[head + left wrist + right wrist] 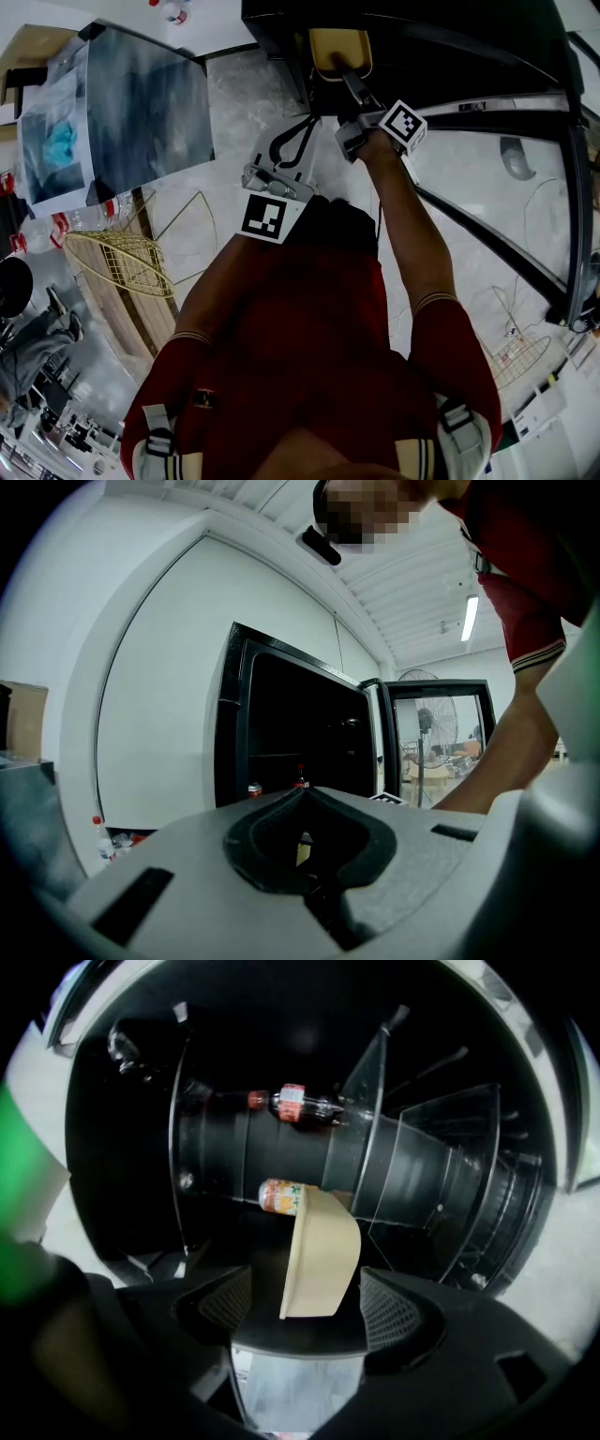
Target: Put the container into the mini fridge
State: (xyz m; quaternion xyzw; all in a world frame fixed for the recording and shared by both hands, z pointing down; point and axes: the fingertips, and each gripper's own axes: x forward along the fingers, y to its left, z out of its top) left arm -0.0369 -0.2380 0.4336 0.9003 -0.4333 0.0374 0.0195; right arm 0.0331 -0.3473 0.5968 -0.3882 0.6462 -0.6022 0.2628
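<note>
Mesh pads [389, 1309] of the right gripper [307, 1305] fill the foreground, set wide apart with daylight on both sides of the beige container [323, 1251] between them. They grip nothing; the container rests on its own, just inside the mouth of the black fridge [441, 37].

Right behind it lies an orange can [281, 1196]. A red-labelled bottle [295, 1102] sits on a further level, beside clear dividers [375, 1082]. In the head view the person's right arm reaches into the cabinet past the open door [579, 206], while the left gripper [312, 120] hangs back outside. Its jaws meet at the tips and hold nothing.

The placing looks all but done, leaving the withdrawal as the risky part. Should the gripper pull back at an angle, a pad could catch the container's rim and drag it toward the lip or tip it out. It also seems to sit close to the front edge, so the closing door might knock it if it is not pushed deeper. A nudge forward, though, could roll the can.

Much stays unclear. The interior is dark and the right gripper view is rolled, so whether the container stands level cannot be told. Nor can its contents. It also hides part of the can, and from above the gripper covers its near end.
</note>
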